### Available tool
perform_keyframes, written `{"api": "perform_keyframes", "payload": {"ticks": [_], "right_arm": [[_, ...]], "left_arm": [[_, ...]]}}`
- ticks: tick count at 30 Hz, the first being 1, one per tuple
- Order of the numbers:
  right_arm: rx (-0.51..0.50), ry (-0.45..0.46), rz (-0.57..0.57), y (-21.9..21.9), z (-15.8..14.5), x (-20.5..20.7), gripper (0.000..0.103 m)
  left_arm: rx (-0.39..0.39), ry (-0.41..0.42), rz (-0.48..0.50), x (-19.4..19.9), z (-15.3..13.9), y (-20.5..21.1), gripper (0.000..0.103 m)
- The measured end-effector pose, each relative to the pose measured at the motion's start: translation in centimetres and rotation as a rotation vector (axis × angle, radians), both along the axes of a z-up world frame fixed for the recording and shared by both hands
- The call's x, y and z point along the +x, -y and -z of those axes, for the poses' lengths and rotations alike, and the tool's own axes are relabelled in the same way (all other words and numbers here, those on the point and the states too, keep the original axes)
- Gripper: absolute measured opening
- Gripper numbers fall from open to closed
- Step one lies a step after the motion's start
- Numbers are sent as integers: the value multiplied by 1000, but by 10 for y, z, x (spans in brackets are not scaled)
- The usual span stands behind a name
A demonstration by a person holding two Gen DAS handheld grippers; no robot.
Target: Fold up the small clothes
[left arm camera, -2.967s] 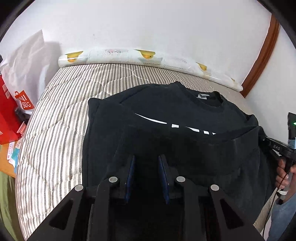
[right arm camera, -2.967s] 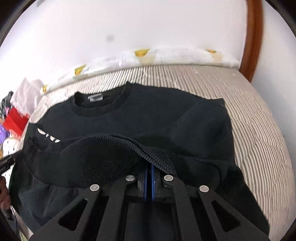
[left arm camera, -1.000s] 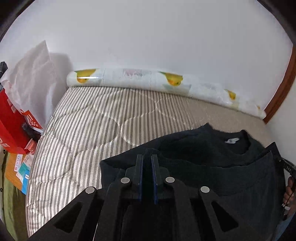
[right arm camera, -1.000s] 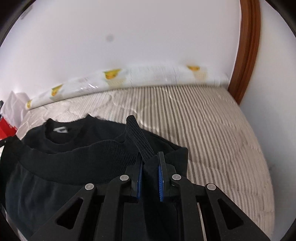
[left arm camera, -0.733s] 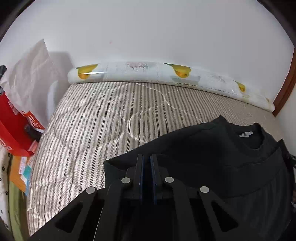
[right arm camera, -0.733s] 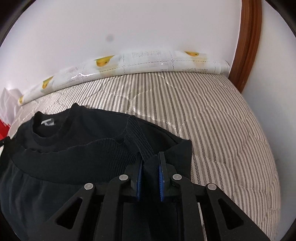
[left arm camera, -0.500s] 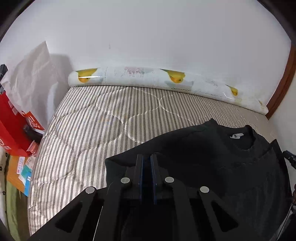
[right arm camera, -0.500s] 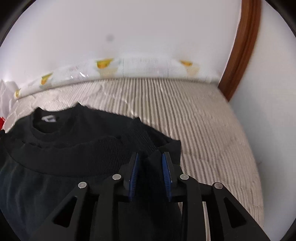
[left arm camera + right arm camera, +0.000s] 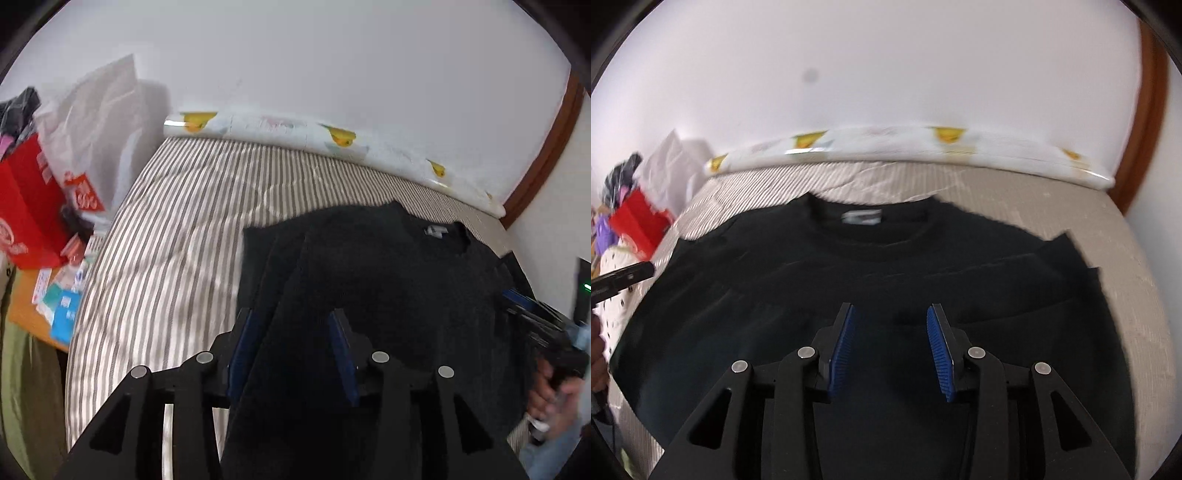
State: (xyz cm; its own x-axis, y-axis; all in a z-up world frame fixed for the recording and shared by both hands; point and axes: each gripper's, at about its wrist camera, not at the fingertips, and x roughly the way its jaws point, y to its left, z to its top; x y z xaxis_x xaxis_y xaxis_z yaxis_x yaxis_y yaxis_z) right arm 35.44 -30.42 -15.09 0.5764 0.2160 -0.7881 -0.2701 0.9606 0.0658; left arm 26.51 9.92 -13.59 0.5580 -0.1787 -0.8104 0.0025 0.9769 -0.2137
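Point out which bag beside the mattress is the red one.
The red paper bag with white print, standing nearest the left edge of the left wrist view. The white plastic bag behind it leans against the wall.

Black sweatshirt (image 9: 886, 266) flat on striped mattress (image 9: 1119, 251), beneath parted right gripper (image 9: 890, 332)
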Motion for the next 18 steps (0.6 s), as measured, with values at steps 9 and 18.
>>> {"api": "perform_keyframes", "payload": {"ticks": [9,18], "right_arm": [[-114,-47,15,-16,23,-11,40],[-176,-20,-12,-13,25,-93,40]], "left_arm": [[-33,3,51,-68,12,-10,55],[-61,11,41,-112,23,-15,56]]}}
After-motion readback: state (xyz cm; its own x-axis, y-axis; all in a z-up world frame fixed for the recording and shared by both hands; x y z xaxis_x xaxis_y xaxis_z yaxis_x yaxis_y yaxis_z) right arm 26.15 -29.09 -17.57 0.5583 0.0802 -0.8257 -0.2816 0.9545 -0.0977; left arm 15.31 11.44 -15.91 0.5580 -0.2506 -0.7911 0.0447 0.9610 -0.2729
